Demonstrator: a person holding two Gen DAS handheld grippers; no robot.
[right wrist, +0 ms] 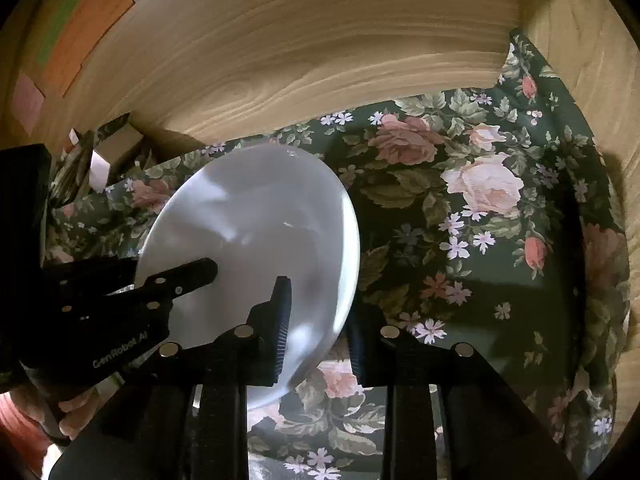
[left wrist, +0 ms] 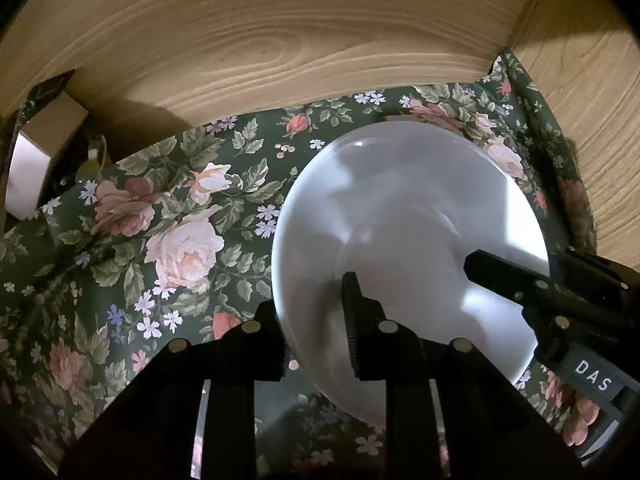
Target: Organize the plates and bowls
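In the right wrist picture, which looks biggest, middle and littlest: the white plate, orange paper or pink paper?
1. Round white plate, though it is nearest the camera.
2. Orange paper sheet on the wooden wall.
3. Pink paper square.

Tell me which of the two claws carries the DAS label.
The right claw. In the left wrist view its body shows the DAS label beside the white plate. The left claw reads GenRobot.AI instead.
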